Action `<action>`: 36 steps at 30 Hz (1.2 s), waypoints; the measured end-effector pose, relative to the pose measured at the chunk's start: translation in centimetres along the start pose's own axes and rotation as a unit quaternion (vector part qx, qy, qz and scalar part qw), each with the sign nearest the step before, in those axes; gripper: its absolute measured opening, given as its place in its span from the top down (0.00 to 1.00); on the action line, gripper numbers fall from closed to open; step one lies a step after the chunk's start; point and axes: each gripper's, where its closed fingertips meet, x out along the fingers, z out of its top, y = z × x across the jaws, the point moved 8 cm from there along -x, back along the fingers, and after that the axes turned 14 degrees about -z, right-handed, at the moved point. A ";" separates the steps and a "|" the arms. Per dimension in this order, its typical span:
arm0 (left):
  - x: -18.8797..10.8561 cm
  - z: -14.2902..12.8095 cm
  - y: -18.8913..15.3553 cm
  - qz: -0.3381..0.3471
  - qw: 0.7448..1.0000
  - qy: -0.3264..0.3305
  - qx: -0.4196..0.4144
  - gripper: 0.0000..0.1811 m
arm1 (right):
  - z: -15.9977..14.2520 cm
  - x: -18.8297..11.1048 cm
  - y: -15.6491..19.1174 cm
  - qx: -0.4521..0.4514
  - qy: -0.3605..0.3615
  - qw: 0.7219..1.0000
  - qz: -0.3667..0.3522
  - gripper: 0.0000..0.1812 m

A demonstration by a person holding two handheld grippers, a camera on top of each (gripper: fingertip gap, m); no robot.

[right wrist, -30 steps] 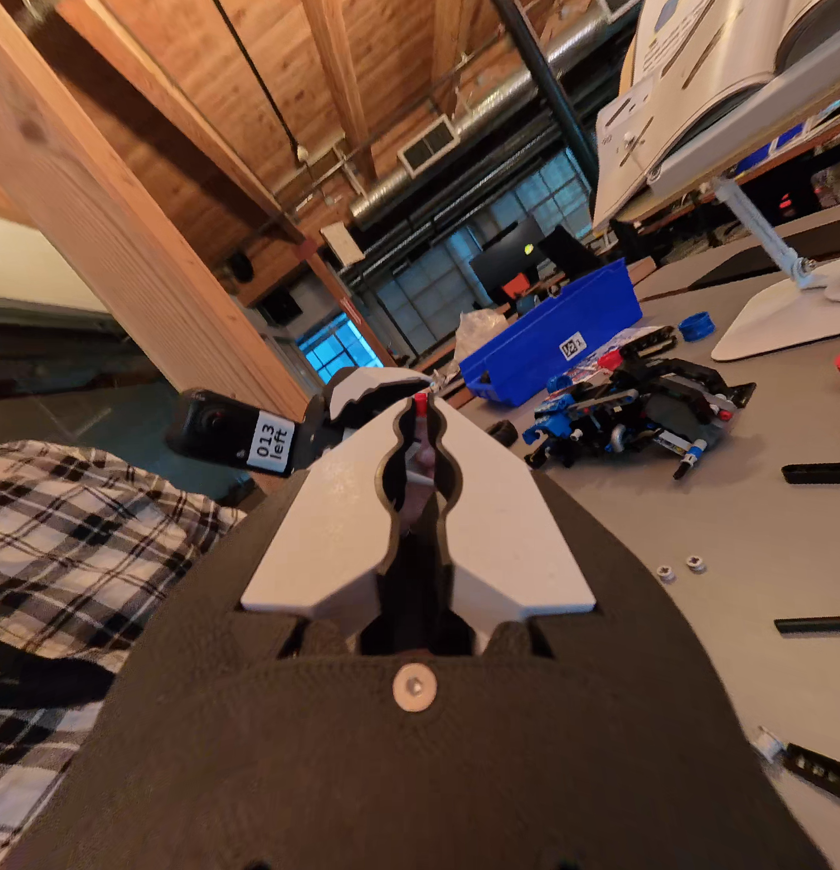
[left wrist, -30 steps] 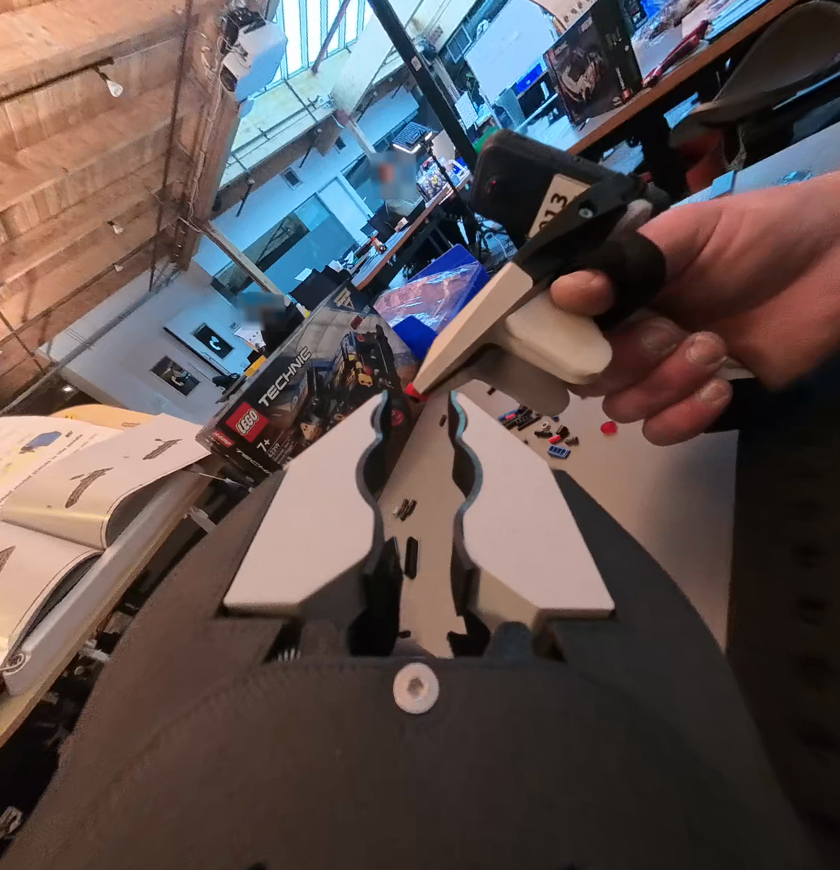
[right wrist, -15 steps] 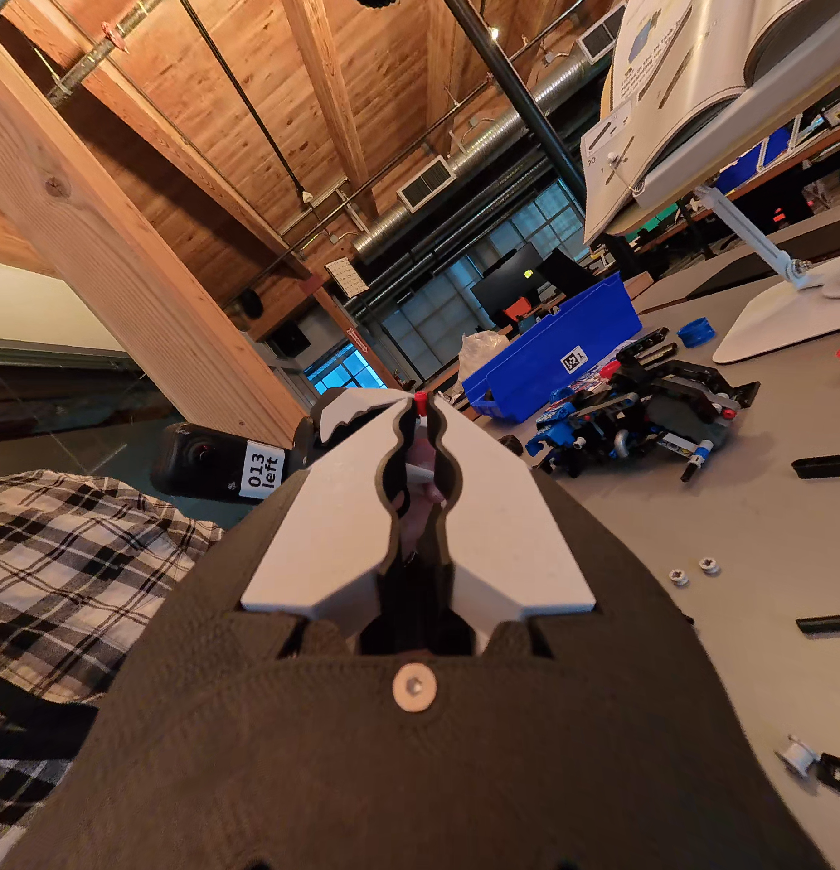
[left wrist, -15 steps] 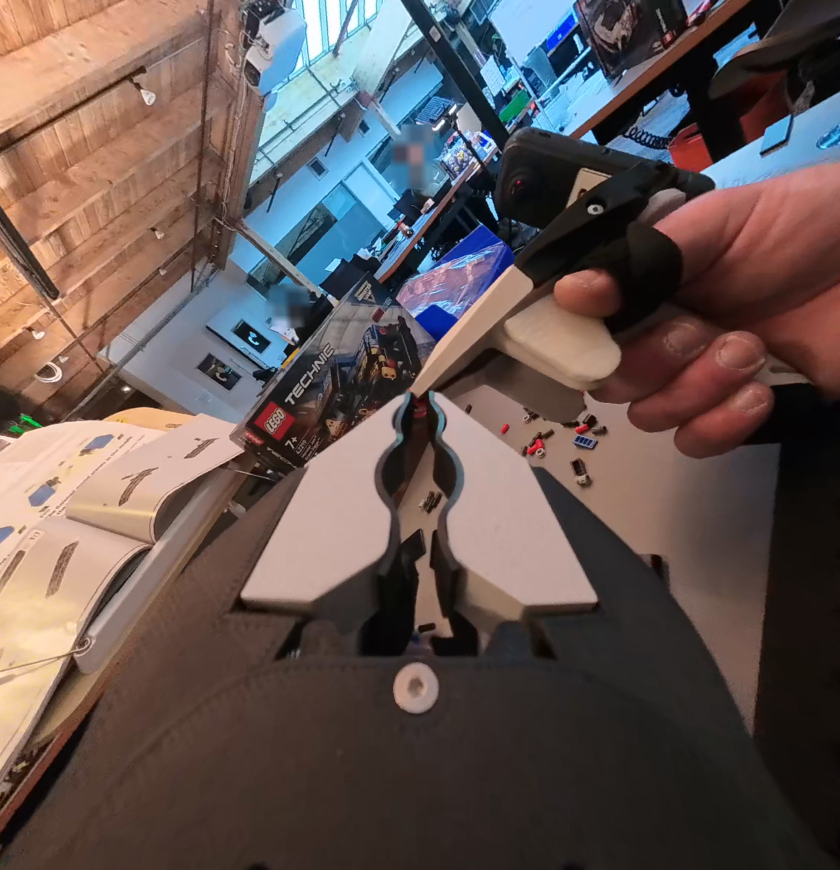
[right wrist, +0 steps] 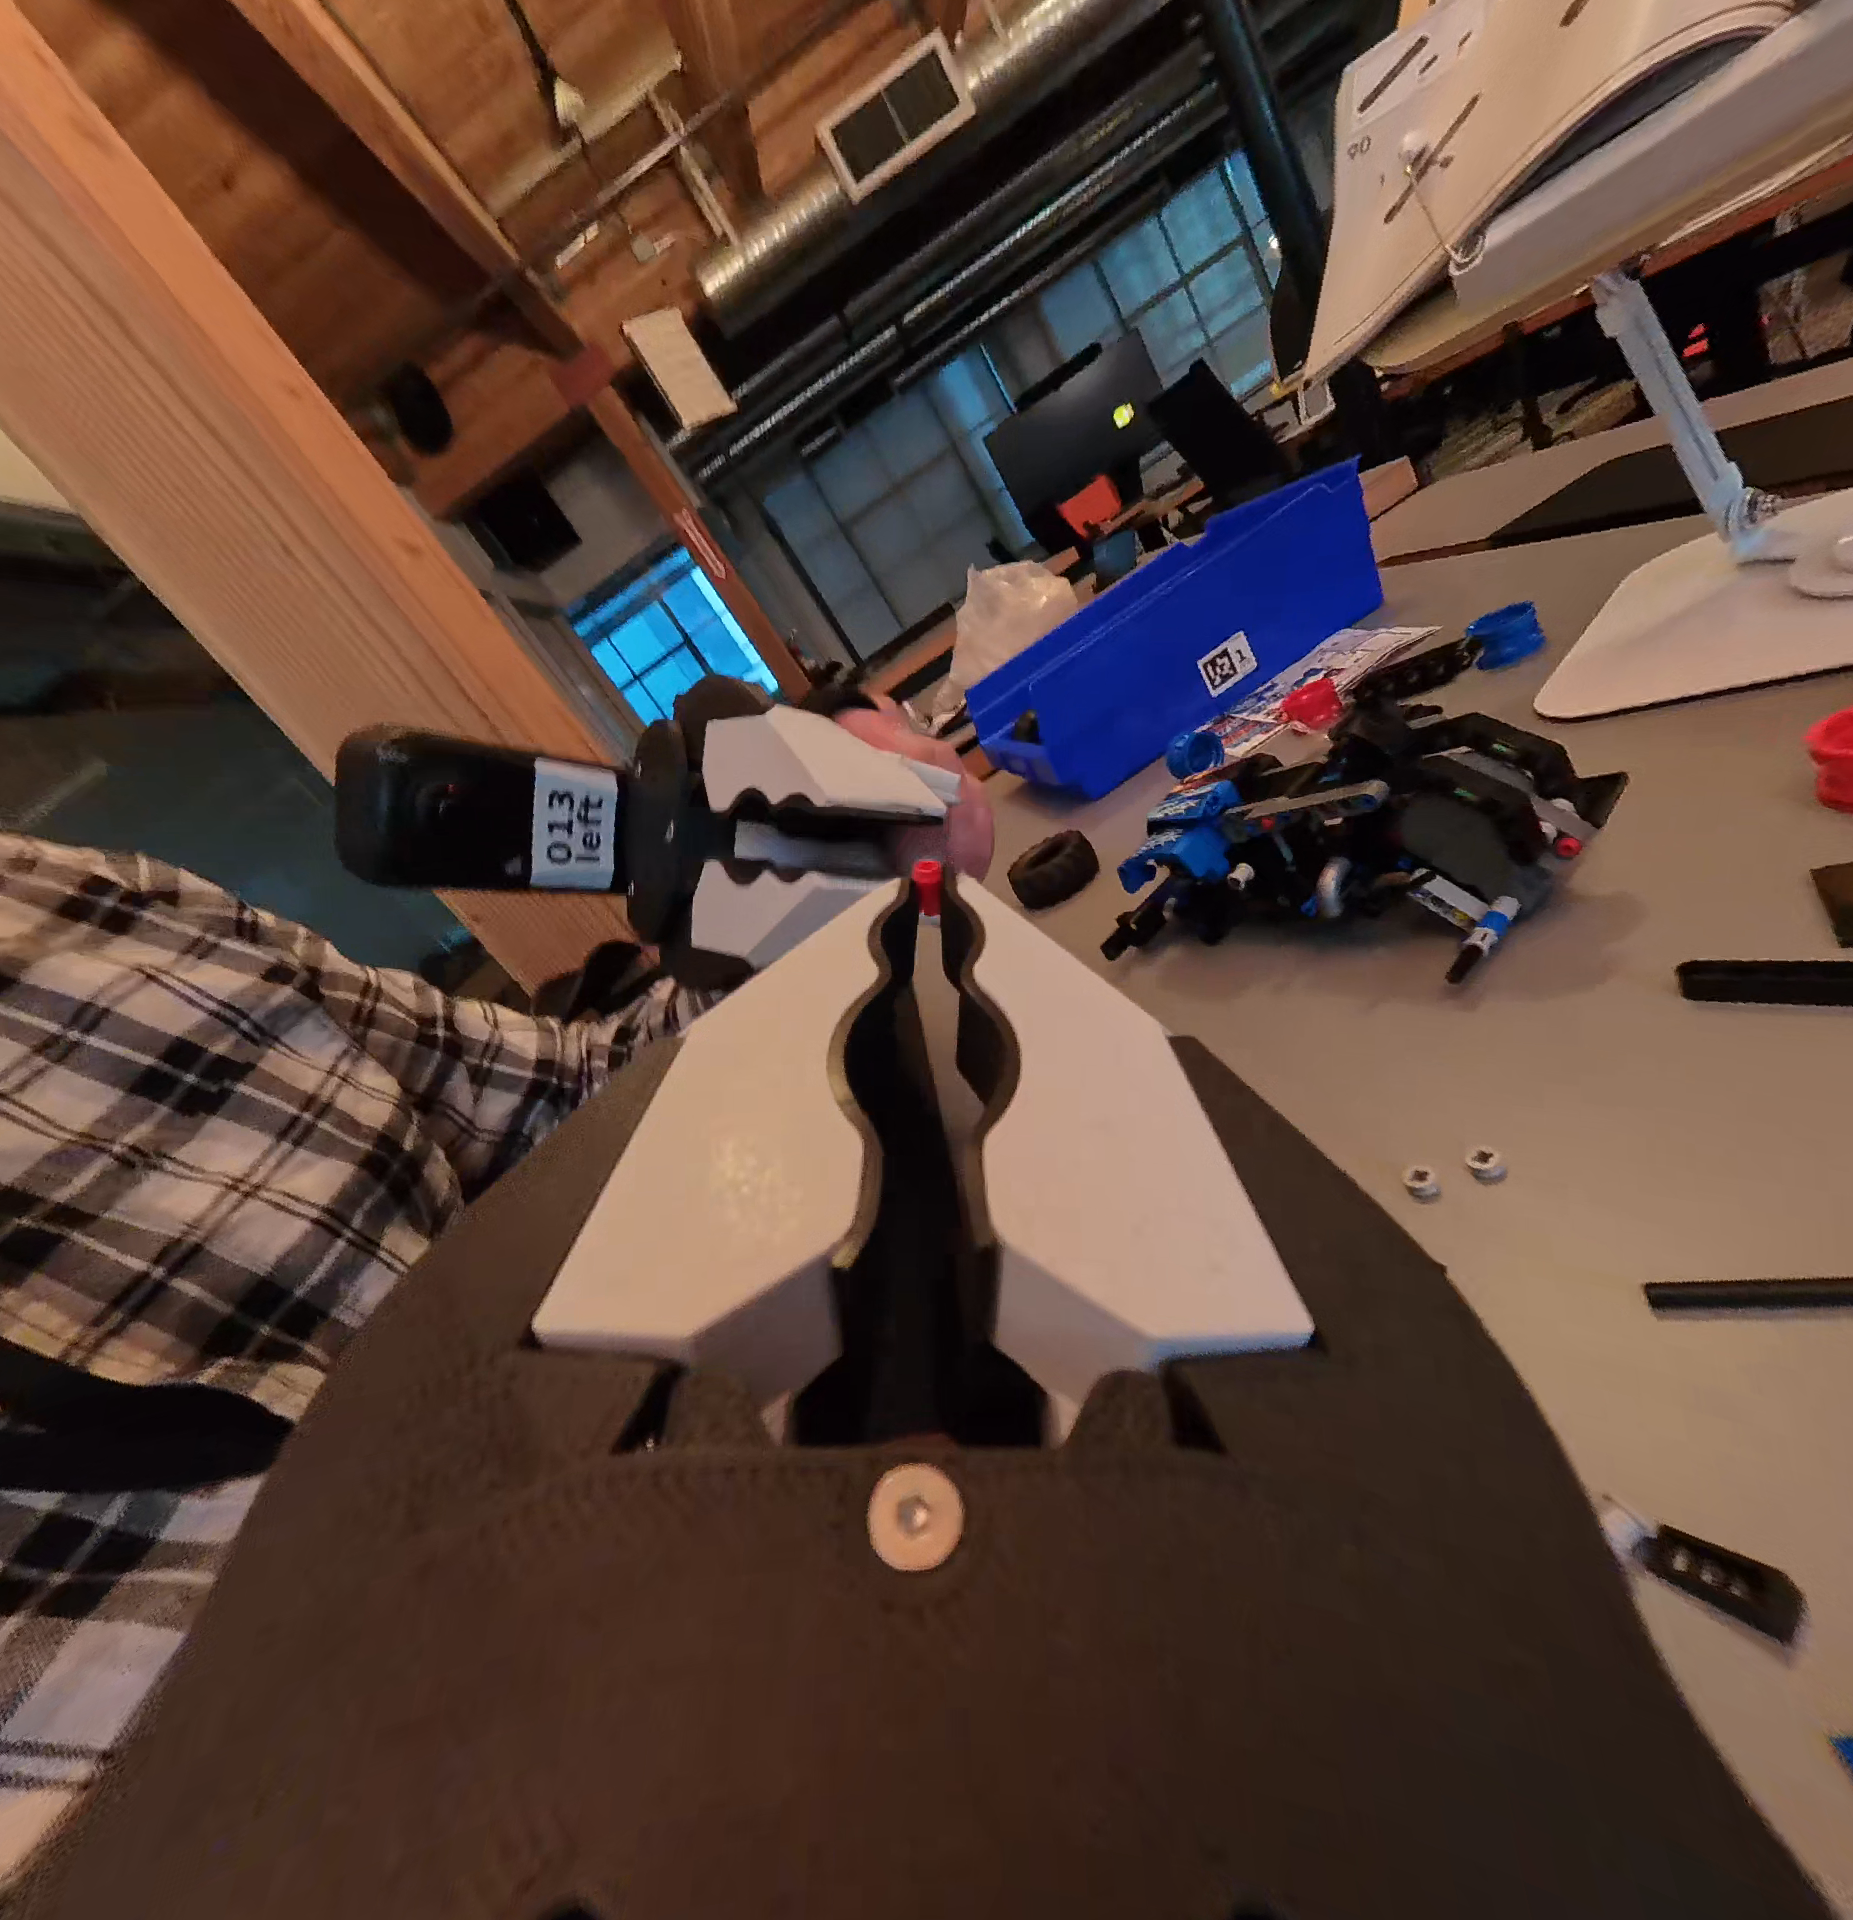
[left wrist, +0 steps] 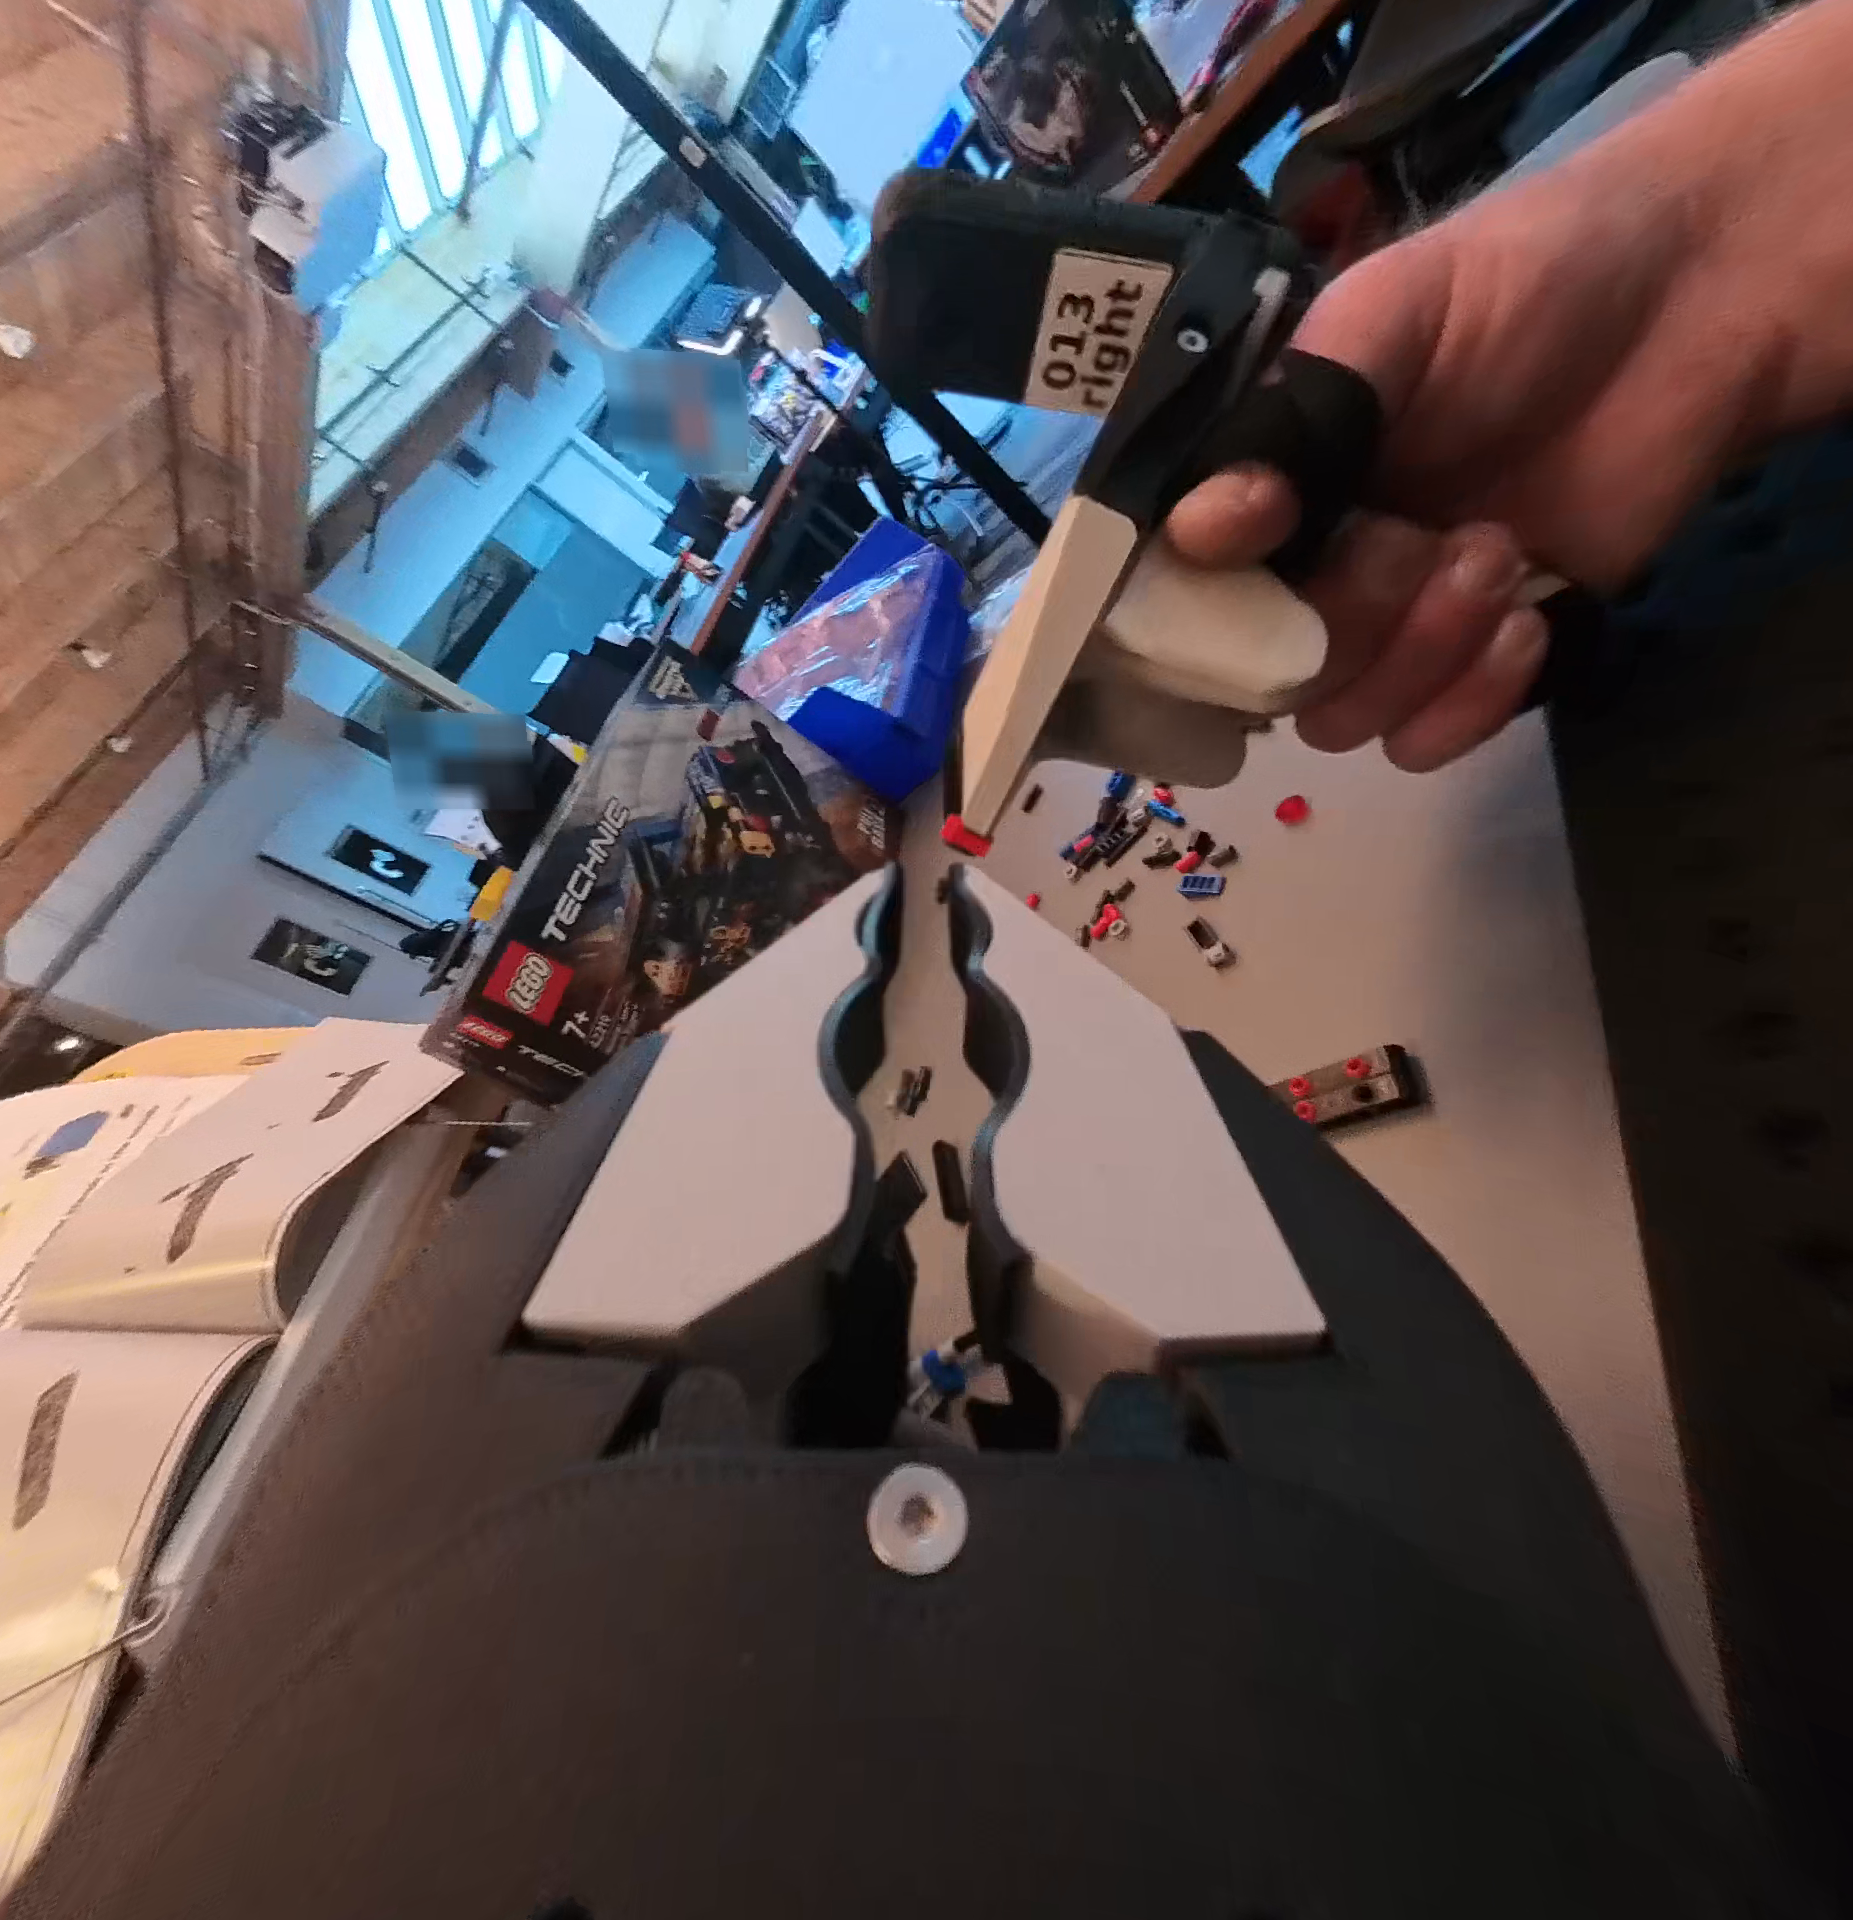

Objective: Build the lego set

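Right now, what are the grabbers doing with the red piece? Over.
Right gripper shut on red peg. Left gripper slightly open, empty, close by. Nothing between them.

Red pin (right wrist: pixel 926 885): small, cylindrical, pinched upright at the tips of the right claw (right wrist: pixel 928 914), above the tabletop (right wrist: pixel 1524 1091).
Partly built car (right wrist: pixel 1358 831): black and grey frame with blue parts, on the tabletop.
Loose pieces (left wrist: pixel 1140 852): red, blue, black, scattered.
Black tyre (right wrist: pixel 1053 868): beside the car.
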 end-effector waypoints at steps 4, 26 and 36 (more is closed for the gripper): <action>0.9 0.3 -0.8 0.031 0.999 0.012 0.009 0.94 | -0.2 0.5 -0.3 0.053 -0.028 0.998 0.014 0.99; -0.4 0.0 -0.8 -0.068 0.997 -0.048 -0.006 0.99 | -0.4 0.3 1.1 -0.036 0.033 0.999 0.016 0.97; 0.1 -0.3 -1.1 -0.094 0.995 -0.041 -0.009 0.99 | -0.6 -0.1 0.7 -0.062 0.058 0.996 0.008 0.98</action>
